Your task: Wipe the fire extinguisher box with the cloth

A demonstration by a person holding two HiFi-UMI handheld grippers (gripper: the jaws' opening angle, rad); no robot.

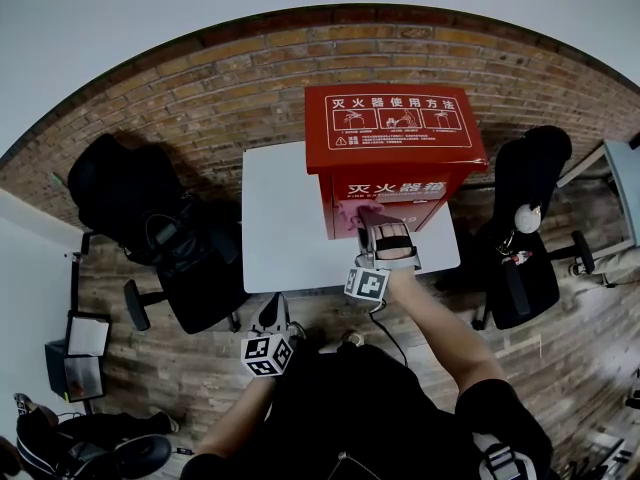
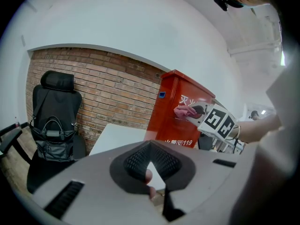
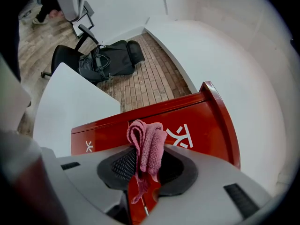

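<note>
Brick wall and wood floor frame a white table (image 1: 290, 218), on whose right part the red fire extinguisher box (image 1: 395, 128) stands. Right arm: forearm (image 1: 440, 328) stretched forward over the table edge, with the right gripper (image 1: 385, 240) levelled at the box's front face. Its jaws are clamped on a folded pink cloth (image 3: 147, 146), which is held against the red panel beside the white characters. Left arm: bent and drawn in near the body, with the left gripper (image 1: 272, 318) low at the table's near edge, jaw tips together and nothing between them. Black office chairs (image 1: 170, 238) flank the table.
</note>
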